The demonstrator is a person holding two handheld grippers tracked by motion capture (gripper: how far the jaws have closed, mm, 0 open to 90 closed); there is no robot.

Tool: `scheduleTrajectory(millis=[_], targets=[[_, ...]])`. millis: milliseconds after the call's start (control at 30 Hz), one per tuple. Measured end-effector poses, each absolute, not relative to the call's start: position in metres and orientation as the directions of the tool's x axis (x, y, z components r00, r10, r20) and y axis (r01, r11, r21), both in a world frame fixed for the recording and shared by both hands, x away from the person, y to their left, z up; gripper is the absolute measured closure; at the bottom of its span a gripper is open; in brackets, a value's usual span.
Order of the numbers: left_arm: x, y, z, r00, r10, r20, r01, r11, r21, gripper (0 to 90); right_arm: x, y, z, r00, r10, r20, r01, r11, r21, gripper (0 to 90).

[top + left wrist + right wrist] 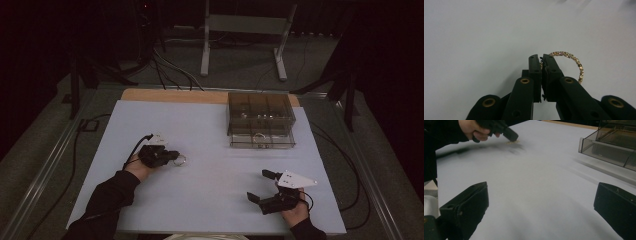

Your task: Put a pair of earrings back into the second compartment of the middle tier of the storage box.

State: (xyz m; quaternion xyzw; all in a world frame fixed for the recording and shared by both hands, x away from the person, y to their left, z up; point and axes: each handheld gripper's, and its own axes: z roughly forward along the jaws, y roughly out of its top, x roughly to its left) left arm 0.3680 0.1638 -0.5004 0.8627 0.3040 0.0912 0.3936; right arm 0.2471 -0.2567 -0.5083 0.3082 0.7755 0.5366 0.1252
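My left tongs (541,62) pinch a gold bracelet (574,62) on the pale surface (210,145).

The jaws are shut on one edge of the beaded hoop, which arcs out past my tips, low over the left half of the surface. My right tongs (262,186) rest wide apart with nothing between them, near the front edge, well apart from the clear drawer box (261,120) at the back.
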Motion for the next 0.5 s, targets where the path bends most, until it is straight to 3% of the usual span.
scheduleTrajectory(millis=[500], targets=[[0.387,0.115,-0.464,0.842,0.538,-0.04,0.371,-0.523,0.767,87.8,0.247,-0.257,-0.508,-0.781,0.609,0.139,0.341,0.23,0.911,0.0]])
